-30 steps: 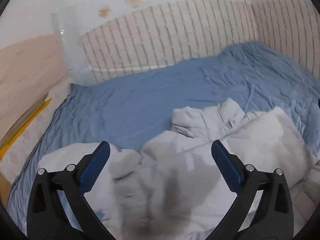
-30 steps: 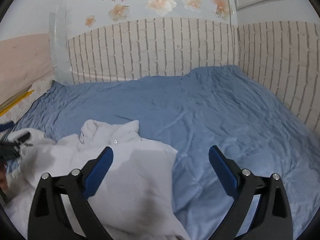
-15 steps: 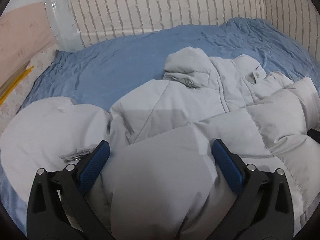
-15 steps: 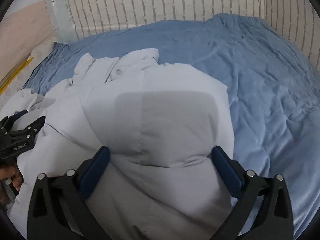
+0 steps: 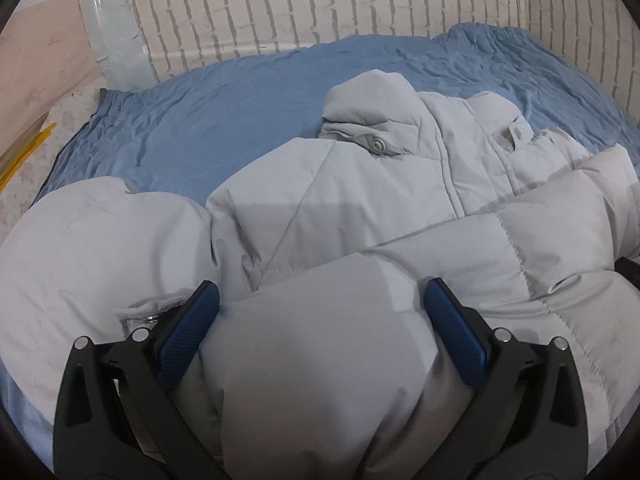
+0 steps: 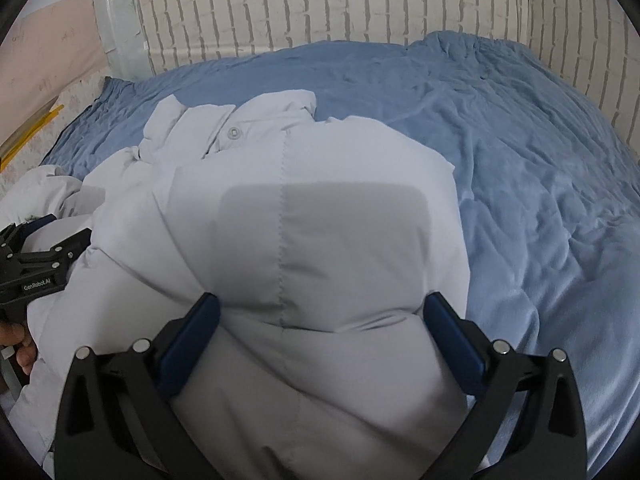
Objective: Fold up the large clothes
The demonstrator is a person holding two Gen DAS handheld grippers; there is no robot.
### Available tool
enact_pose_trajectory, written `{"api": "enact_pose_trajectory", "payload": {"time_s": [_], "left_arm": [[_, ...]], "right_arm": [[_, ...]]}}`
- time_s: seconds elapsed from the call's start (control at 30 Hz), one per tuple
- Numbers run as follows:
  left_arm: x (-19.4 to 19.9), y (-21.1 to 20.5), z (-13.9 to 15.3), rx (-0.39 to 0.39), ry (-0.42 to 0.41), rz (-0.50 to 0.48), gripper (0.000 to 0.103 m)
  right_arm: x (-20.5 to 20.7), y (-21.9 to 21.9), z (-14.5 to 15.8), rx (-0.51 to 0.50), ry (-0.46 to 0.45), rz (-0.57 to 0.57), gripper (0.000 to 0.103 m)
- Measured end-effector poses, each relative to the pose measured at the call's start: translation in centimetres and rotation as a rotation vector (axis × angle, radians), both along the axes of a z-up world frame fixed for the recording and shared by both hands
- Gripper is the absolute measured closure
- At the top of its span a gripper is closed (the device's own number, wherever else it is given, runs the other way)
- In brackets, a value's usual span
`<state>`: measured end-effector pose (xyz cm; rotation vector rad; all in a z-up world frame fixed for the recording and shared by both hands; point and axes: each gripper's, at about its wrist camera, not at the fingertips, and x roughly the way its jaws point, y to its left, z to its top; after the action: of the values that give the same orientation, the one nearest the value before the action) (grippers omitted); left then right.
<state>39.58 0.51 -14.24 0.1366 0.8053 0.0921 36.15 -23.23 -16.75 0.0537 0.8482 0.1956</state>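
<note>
Your pale grey puffer jacket (image 5: 360,208) lay across the lower half of both frames on the blue bedsheet (image 6: 520,140), collar toward the brick-pattern wall (image 5: 320,8) at the top. It looked light, thick and springy, with a slick shell, so I judged a shallow pinch would slip; a quilted seam or the hem would have held better than a padded bulge. Your left gripper (image 5: 318,312) had its jaws spread wide around a puffed fold, not clamped. Your right gripper (image 6: 320,316) likewise sat wide apart over the stitched back panel. The sheet gave you open room at the upper right of the right wrist view; the mattress edge ran close at the left.
</note>
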Motion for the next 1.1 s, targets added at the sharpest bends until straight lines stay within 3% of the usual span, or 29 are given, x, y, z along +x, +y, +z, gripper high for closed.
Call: {"api": "enact_pose_trajectory", "payload": {"time_s": [1.1], "left_arm": [[-0.58,0.15,-0.36,0.01,0.0,0.001,0.003]], "right_arm": [[-0.19,-0.17,-0.09,-0.003,-0.003,0.0,0.001]]}}
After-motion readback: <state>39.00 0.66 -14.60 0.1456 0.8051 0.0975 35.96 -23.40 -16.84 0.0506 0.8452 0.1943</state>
